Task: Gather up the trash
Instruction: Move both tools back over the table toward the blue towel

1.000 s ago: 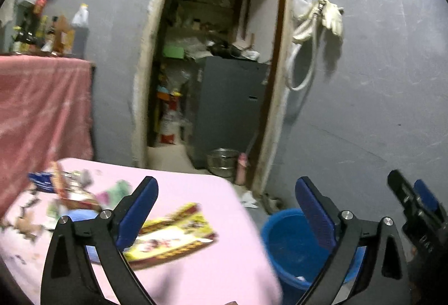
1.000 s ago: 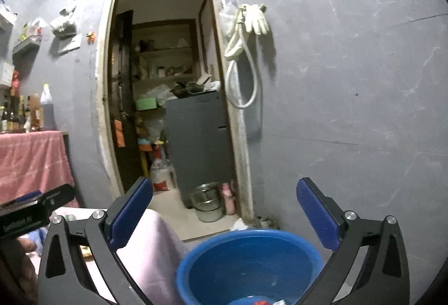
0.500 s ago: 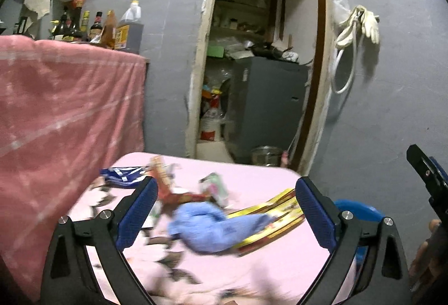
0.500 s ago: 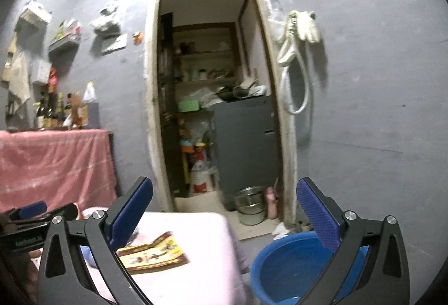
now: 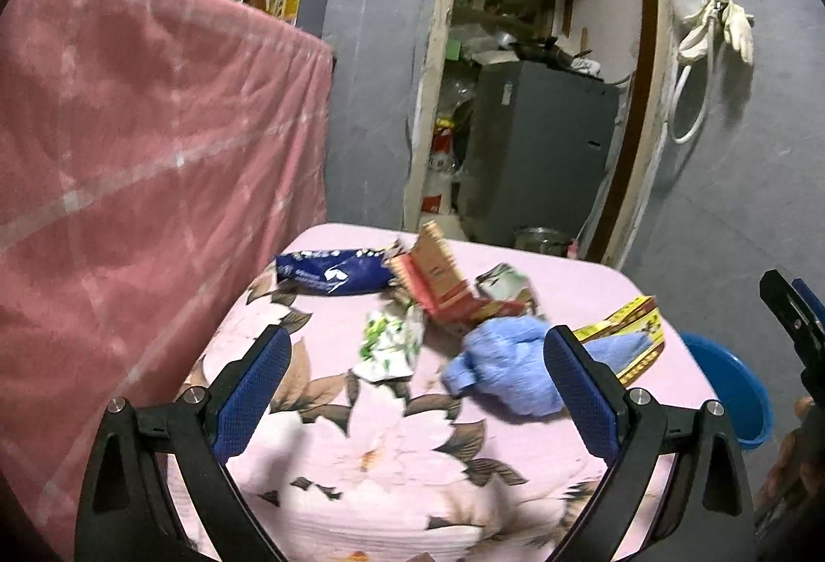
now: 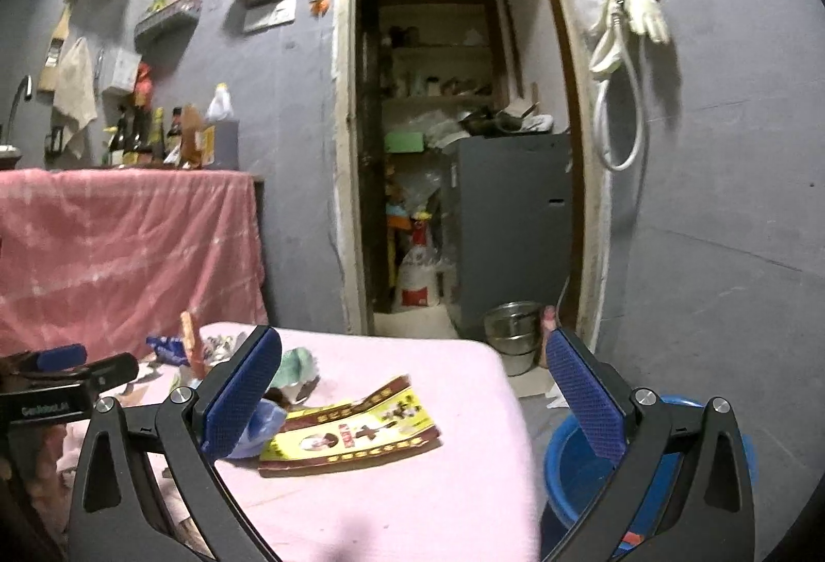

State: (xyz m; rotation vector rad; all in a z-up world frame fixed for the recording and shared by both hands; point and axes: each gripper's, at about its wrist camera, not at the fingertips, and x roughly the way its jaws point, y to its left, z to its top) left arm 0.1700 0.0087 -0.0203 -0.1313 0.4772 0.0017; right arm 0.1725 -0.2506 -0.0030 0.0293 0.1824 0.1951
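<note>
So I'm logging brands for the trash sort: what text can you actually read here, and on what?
"GenRobot.AI", roughly, slightly blurred: on the left gripper body.
Yellow wrapper: print too blurred to read.
Blue packet: white print unreadable.
Bottles: labels too small.

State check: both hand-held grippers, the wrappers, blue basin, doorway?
Left hand-held gripper: open, empty, over the table.
Right hand-held gripper: open, empty.
Yellow-and-red flat wrapper: lying flat on the pink tablecloth.
Dark blue foil packet: crumpled, on the table.
Light blue crumpled cloth: bunched, overlapping the yellow wrapper.
Blue plastic basin: upright on the floor beside the table.
Doorway: open.
</note>
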